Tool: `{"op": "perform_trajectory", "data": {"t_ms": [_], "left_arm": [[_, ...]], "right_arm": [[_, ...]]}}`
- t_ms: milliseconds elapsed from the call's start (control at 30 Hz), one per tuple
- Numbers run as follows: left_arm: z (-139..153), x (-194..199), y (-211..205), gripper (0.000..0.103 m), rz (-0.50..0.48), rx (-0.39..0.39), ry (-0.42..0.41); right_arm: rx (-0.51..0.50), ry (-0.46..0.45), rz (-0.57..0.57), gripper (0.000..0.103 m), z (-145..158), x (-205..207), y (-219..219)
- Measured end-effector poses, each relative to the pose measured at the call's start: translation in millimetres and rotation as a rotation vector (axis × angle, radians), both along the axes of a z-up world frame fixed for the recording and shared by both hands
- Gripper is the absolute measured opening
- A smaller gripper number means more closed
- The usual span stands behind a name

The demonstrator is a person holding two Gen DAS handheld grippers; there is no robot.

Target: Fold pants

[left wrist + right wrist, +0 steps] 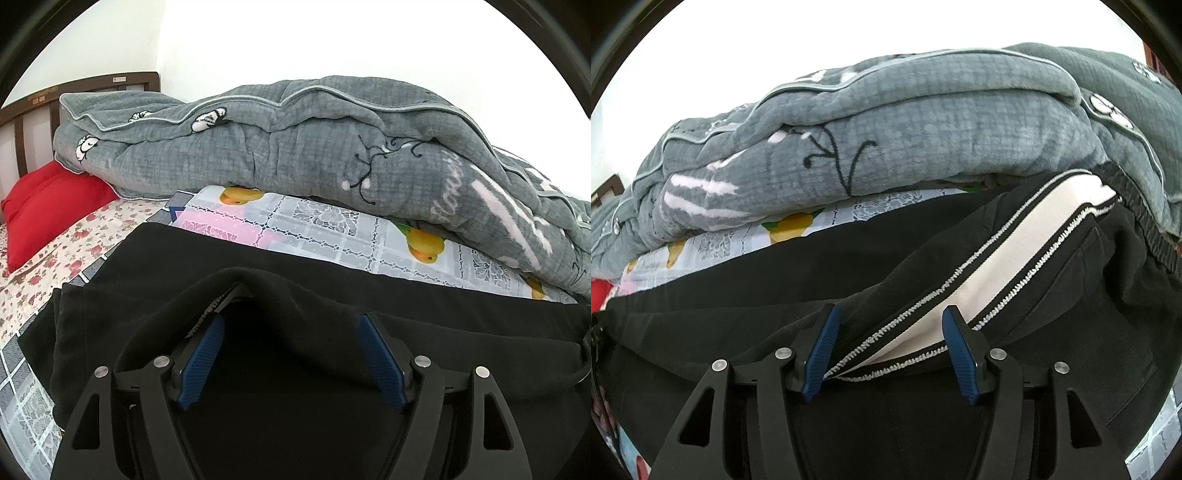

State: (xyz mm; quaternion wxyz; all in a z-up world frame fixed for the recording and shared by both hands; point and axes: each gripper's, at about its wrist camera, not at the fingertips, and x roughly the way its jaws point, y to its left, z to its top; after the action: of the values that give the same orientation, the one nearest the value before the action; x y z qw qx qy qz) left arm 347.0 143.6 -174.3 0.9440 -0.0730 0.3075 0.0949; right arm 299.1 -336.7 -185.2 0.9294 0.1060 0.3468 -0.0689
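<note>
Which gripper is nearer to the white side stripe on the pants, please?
Right. The right gripper straddles the white side stripe, which runs between its open fingers. The left gripper sits over plain black pants fabric, with no stripe in its view.

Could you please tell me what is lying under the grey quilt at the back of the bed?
A mat printed with yellow fruit pokes out from beneath the grey quilt. How far it runs underneath is covered.
</note>
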Motion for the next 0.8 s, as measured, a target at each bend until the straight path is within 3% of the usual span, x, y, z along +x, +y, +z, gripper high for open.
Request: {"op": "perform_trajectory", "data": {"t_ms": [467, 800], "left_arm": [[8, -11, -4, 0.078, -0.008, 0.019, -0.059], [13, -21, -4, 0.078, 0.009, 0.035, -0.118]], "right_arm": [[-0.053, -0.056, 0.045, 0.059, 9, -12, 14], [0.014, -0.157, 0.140, 0.059, 23, -30, 24]]}}
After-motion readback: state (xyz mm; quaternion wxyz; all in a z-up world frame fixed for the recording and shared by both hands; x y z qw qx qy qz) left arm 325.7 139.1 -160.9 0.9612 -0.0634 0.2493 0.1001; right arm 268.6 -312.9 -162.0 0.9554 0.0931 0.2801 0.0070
